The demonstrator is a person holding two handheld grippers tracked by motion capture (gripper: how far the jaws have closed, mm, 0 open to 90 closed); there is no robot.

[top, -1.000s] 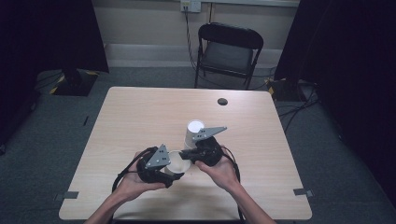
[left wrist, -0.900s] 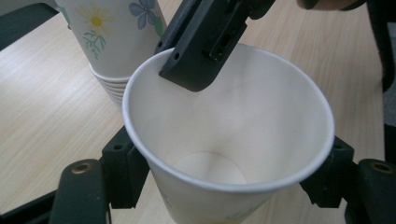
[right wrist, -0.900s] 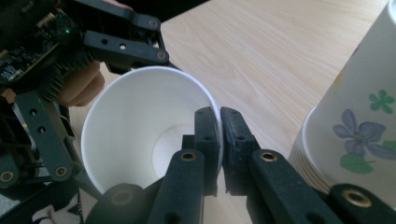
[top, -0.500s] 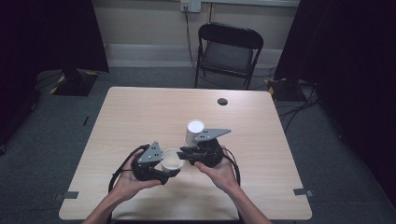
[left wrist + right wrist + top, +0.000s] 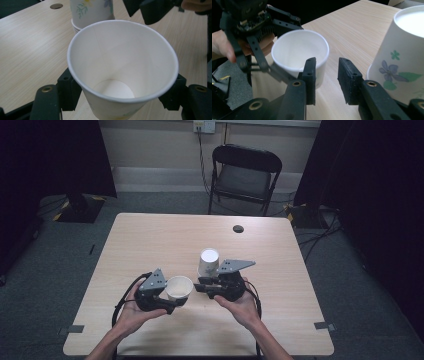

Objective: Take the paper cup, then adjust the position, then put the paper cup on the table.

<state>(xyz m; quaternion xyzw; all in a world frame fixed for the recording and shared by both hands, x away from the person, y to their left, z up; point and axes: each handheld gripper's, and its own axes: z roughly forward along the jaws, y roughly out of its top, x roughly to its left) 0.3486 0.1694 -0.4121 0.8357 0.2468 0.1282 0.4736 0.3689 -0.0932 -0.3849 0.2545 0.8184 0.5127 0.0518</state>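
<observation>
**Cup separated from stack, held upright in left gripper**

- Left gripper (image 5: 172, 301): clenched on 1 cup (image 5: 179, 287), jaws on opposite sides of the wall below the rim. Cup is upright, mouth up, empty, near the table's front edge.
- Right gripper (image 5: 201, 287): released; jaws parted with nothing between them, just right of the cup and just in front of the stack (image 5: 208, 263).
- Stack: inverted flowered cups, standing on the table (image 5: 150, 240) behind both grippers; at least 2 rims visible at its base in the left gripper view.
- Step, as judged: 1 cup taken off and turned upright, now ready for placing.
- Next move calls for: lowering the cup level onto bare table clear of the stack, then opening the left jaws; the right gripper is free to take the stack.
</observation>
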